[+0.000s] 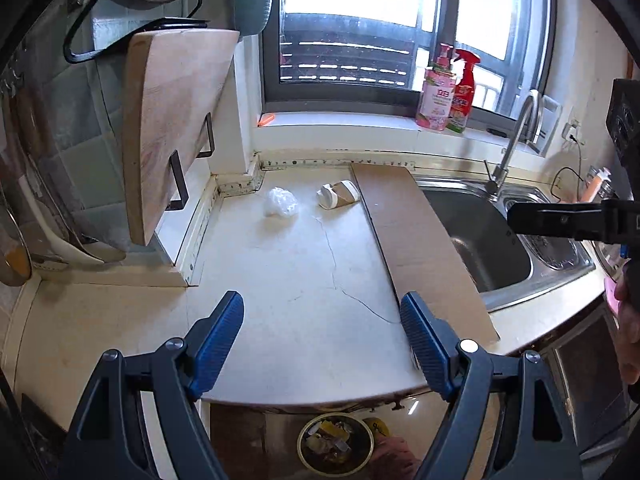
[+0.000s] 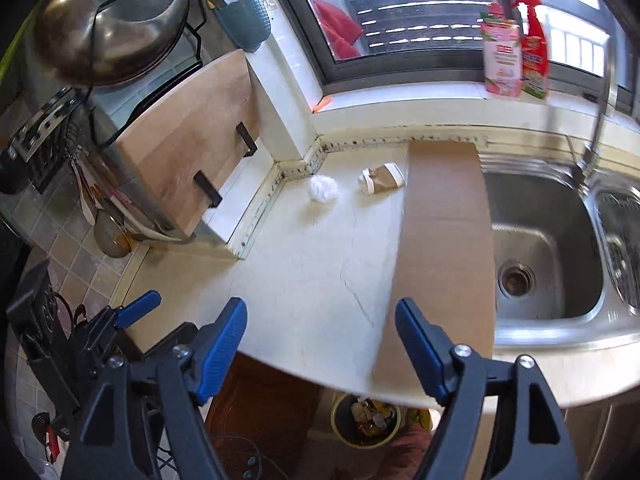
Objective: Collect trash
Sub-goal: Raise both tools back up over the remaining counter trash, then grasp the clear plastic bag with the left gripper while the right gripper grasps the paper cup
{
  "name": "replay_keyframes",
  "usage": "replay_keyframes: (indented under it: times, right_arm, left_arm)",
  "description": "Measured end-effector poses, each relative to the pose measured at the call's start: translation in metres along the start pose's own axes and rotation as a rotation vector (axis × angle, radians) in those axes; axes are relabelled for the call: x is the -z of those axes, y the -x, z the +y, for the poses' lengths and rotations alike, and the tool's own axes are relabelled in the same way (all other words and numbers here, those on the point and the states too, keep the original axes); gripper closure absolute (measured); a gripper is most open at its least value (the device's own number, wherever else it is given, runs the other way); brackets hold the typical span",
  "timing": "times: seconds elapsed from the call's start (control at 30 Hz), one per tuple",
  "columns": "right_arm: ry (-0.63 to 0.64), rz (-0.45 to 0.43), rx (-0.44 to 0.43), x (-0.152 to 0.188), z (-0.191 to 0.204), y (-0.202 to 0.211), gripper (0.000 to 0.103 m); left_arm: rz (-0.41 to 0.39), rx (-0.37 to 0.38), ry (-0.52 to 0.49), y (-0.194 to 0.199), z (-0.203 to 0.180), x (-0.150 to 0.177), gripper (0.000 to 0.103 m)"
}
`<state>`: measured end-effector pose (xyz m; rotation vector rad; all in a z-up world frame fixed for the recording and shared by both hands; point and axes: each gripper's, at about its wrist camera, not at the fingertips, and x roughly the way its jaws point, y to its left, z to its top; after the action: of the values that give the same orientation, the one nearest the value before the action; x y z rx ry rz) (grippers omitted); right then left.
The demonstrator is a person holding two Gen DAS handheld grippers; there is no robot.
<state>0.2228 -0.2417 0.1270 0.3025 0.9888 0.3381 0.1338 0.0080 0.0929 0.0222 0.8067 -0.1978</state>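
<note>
A crumpled white plastic wad (image 1: 280, 202) (image 2: 323, 189) and a crushed brown paper cup (image 1: 338, 195) (image 2: 381, 178) lie at the back of the cream countertop (image 1: 288, 280) (image 2: 312, 264). A long cardboard strip (image 1: 416, 240) (image 2: 444, 240) lies beside the sink. Below the counter's front edge stands a round trash bin (image 1: 335, 443) (image 2: 366, 420) with litter inside. My left gripper (image 1: 322, 316) hangs open and empty over the counter's front. My right gripper (image 2: 320, 320) is open and empty too, above the counter edge and bin.
A steel sink (image 2: 540, 248) (image 1: 480, 232) with a faucet (image 1: 516, 136) fills the right. A wooden cutting board (image 1: 168, 132) (image 2: 192, 148) leans in a rack on the left under a pot lid (image 2: 112, 20). Two spray bottles (image 1: 448, 88) stand on the windowsill.
</note>
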Motion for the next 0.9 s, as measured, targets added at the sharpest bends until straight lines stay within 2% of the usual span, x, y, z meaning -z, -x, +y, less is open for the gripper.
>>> replay_keyframes:
  times: [0.13,0.23,0.47,0.7,0.9]
  right_arm:
    - [0.055,0.054,-0.007,-0.064,-0.021,-0.047,0.022]
    - [0.069,0.126,-0.044,-0.107,-0.040,-0.093,0.022]
    - [0.122,0.239,-0.072,-0.173,-0.069,-0.206,0.013]
    - [0.099,0.312,-0.080,-0.196,-0.088,-0.308,0.010]
    - [0.144,0.359,-0.071,-0.196,-0.095,-0.354,0.010]
  left_arm:
    - [0.060,-0.045,0.045,-0.059,0.003,-0.045,0.024]
    - [0.125,-0.065,0.059,-0.109,0.005,-0.076,0.024]
    - [0.241,-0.115,0.069,-0.214,0.019,-0.113,0.024]
    - [0.283,-0.098,0.122,-0.290,0.044,-0.127,0.023]
    - [0.303,-0.087,0.191,-0.327,0.065,-0.125,0.023]
